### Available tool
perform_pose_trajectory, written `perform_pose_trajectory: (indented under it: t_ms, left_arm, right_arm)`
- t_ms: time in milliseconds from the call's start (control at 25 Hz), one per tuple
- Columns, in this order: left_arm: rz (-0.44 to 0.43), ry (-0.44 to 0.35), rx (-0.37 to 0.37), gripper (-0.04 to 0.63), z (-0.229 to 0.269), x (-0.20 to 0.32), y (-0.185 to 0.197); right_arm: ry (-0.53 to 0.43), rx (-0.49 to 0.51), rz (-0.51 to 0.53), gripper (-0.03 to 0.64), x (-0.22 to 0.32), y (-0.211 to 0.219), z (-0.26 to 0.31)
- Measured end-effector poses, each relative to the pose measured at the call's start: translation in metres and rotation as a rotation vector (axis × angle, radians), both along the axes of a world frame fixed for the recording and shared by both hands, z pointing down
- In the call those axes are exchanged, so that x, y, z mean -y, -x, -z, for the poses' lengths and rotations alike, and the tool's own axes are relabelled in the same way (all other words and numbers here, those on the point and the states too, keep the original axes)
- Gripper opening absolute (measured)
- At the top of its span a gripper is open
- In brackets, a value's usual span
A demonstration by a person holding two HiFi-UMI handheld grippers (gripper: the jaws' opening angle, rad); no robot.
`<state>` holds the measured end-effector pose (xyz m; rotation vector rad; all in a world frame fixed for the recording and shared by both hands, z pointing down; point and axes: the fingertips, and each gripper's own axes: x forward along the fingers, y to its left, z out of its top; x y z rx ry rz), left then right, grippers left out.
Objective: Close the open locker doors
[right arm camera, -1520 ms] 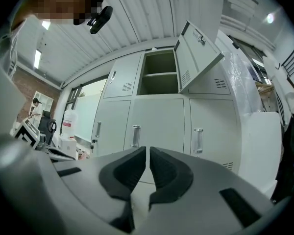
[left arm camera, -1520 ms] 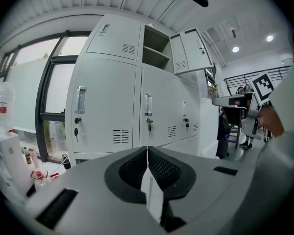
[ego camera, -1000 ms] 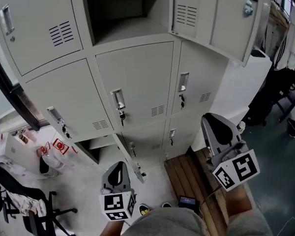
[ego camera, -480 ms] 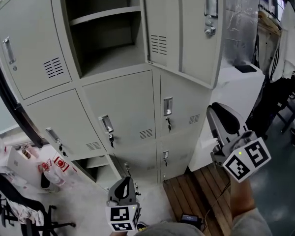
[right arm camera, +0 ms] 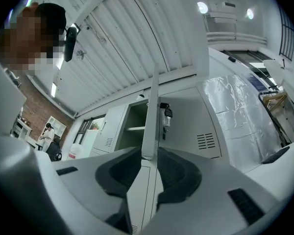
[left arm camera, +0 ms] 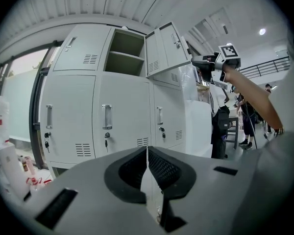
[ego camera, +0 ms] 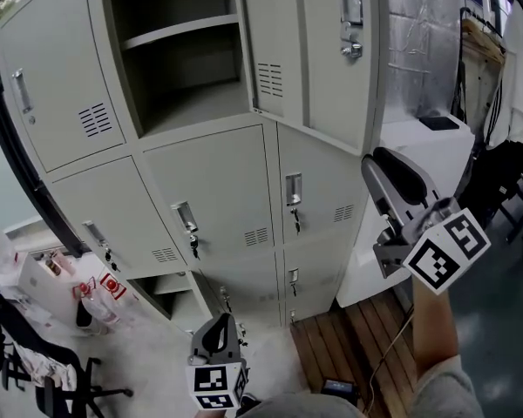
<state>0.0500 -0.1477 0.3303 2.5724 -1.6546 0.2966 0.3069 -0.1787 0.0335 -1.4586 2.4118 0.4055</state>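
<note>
Left claw [ego camera: 216,327] hung low and nearest, jaws clenched together on nothing, pointed toward the foot of the locker bank [ego camera: 209,181]. Right claw [ego camera: 375,165] was held higher, jaws a little apart and empty. In the right gripper view the free edge of the upper door [ego camera: 314,50] lined up with the gap between them. Contact with that edge: could not tell.

Task state, as judged: barely begun. Upper door stood swung well out to the right of its compartment. Lower door [ego camera: 211,291], bottom row, was also ajar, just beyond the left claw. Every other door in view sat flush. Two doors left to shut, the upper one likely first, given where the right claw was.

Containers: upper compartment [ego camera: 179,77] held one shelf [ego camera: 179,30], with nothing seen on or under it. Lower compartment [ego camera: 161,287] showed only a shelf edge; contents hidden by the angle.
</note>
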Motion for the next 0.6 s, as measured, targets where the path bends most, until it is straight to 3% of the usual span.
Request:
perform_pose_trajectory:
  t_ms: [600]
  left_arm:
    - [0.085, -0.015, -0.014, 0.017, -0.002, -0.011, 0.020]
  right_arm:
    - [-0.013, 0.000, 0.133, 0.094, 0.001, 0.033, 0.004]
